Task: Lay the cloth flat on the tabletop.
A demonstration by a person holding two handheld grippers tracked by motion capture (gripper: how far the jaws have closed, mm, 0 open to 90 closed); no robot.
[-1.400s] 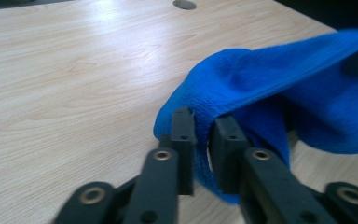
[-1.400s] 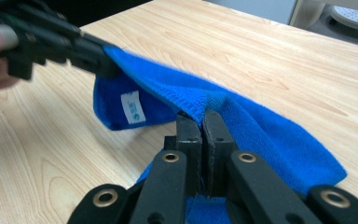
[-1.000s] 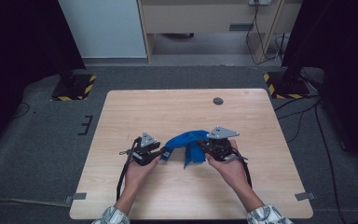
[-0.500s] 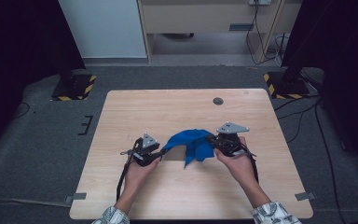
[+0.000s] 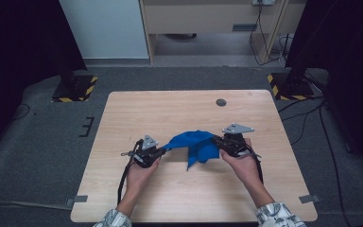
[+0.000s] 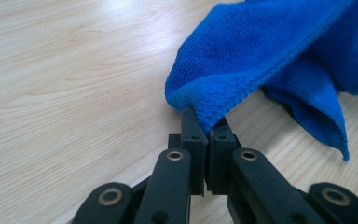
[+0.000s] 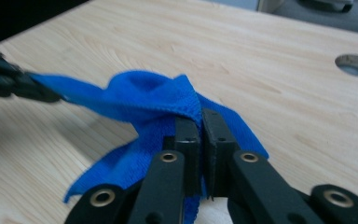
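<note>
Both grippers have drawn wider apart, so I see the blue cloth (image 5: 194,144) stretched more between them over the near middle of the wooden table (image 5: 170,109). My left gripper (image 6: 204,125) has its jaws closed tight on one corner of it. My right gripper (image 7: 200,119) is clamped just as tightly on the opposite edge, with a loose fold drooping toward the tabletop.

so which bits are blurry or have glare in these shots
Left gripper view: the blue microfibre cloth is sharp, pale glare on the far light wooden table. Right gripper view: the left gripper is a blur. High view: soft overall.
</note>
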